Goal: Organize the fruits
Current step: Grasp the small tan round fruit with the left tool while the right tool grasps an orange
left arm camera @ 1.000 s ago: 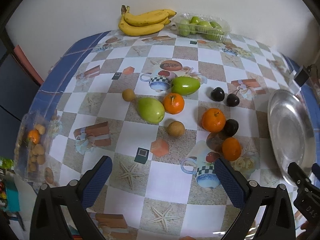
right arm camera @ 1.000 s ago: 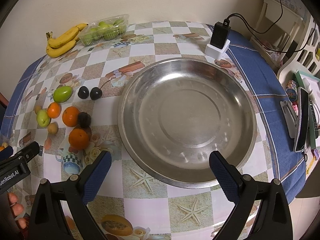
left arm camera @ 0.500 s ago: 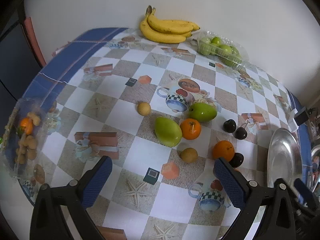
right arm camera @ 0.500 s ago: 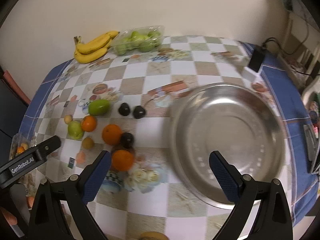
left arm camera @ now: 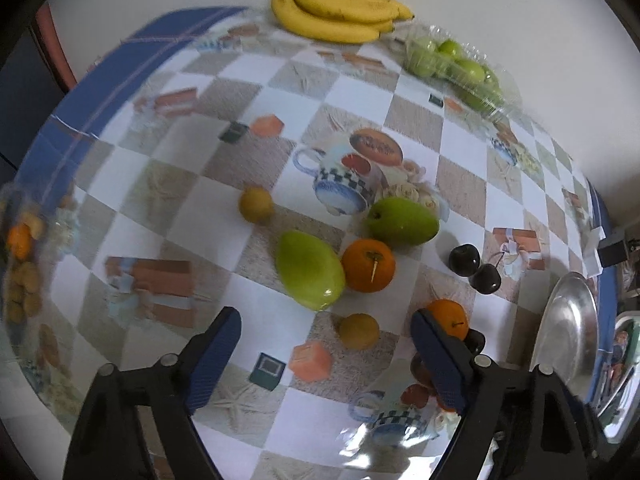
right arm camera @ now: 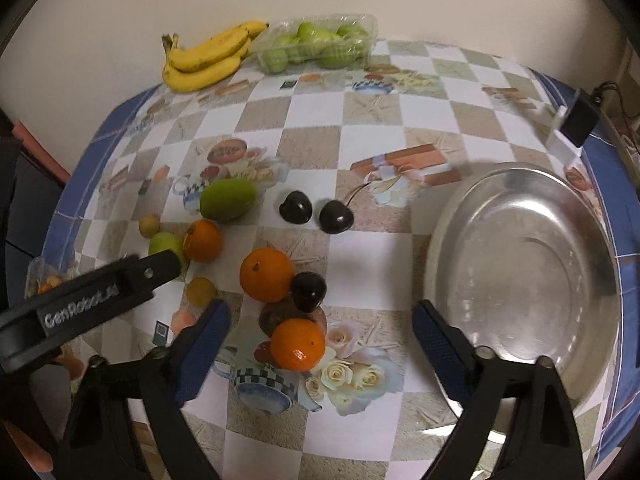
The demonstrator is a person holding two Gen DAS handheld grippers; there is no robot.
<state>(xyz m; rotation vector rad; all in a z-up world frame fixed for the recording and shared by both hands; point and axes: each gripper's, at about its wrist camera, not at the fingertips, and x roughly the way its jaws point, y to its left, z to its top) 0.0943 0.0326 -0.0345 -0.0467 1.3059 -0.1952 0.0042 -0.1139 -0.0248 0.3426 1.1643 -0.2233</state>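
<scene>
Loose fruit lies on the checked tablecloth. In the left wrist view two green mangoes [left arm camera: 310,270] [left arm camera: 402,221], an orange [left arm camera: 368,265], a small yellow fruit [left arm camera: 359,331] and two dark cherries [left arm camera: 474,268] lie ahead of my open, empty left gripper [left arm camera: 324,356]. In the right wrist view my open, empty right gripper [right arm camera: 318,350] hovers over an orange [right arm camera: 297,344], with a second orange [right arm camera: 267,275] and a dark fruit [right arm camera: 307,291] just beyond. The steel dish [right arm camera: 560,280] sits to the right, empty. The left gripper's body shows at the left of the right wrist view.
Bananas [right arm camera: 208,58] and a clear tray of green fruit [right arm camera: 316,44] lie at the table's far edge by the wall. A black charger [right arm camera: 576,122] stands at the far right. A plastic bag of small fruit [left arm camera: 20,264] lies at the left edge.
Both grippers have moved left and forward toward the loose fruit. The dish has slid to the right of the right wrist view; the fruit looms larger in the left wrist view.
</scene>
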